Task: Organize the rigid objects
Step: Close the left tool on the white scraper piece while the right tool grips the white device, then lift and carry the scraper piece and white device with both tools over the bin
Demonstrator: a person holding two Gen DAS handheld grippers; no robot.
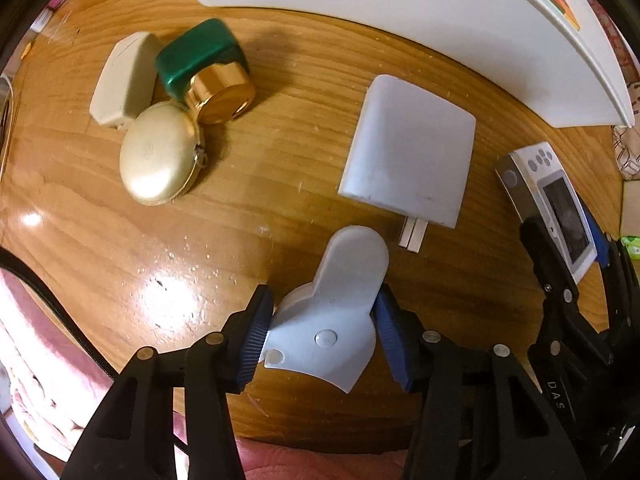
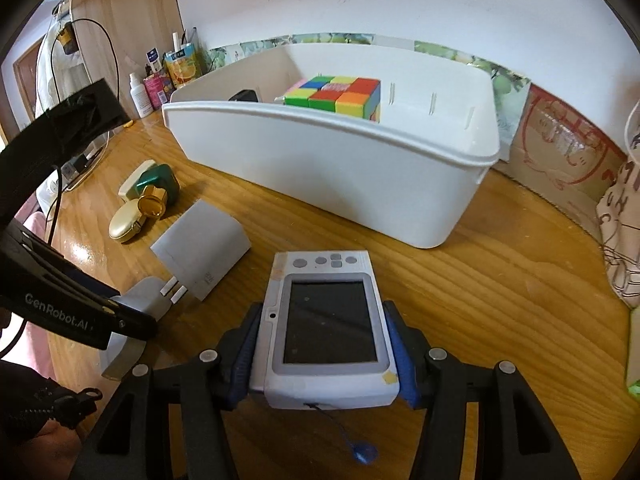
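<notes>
My left gripper [image 1: 324,336] is shut on a pale grey plastic holder [image 1: 332,320], held just above the wooden table. My right gripper [image 2: 324,356] is shut on a white handheld game console [image 2: 328,320], which also shows at the right of the left wrist view [image 1: 560,208]. A white charger plug [image 1: 408,152] lies on the table ahead of the left gripper and also shows in the right wrist view [image 2: 204,248]. A white bin [image 2: 340,176] stands behind, holding a colourful puzzle cube [image 2: 340,96] and a dark object [image 2: 244,96].
At the far left lie a cream box [image 1: 124,80], a green bottle with gold cap [image 1: 208,68] and a gold oval case [image 1: 160,156], touching each other. Bottles and cartons [image 2: 160,80] stand at the back left. A cardboard box [image 2: 560,152] lines the right wall.
</notes>
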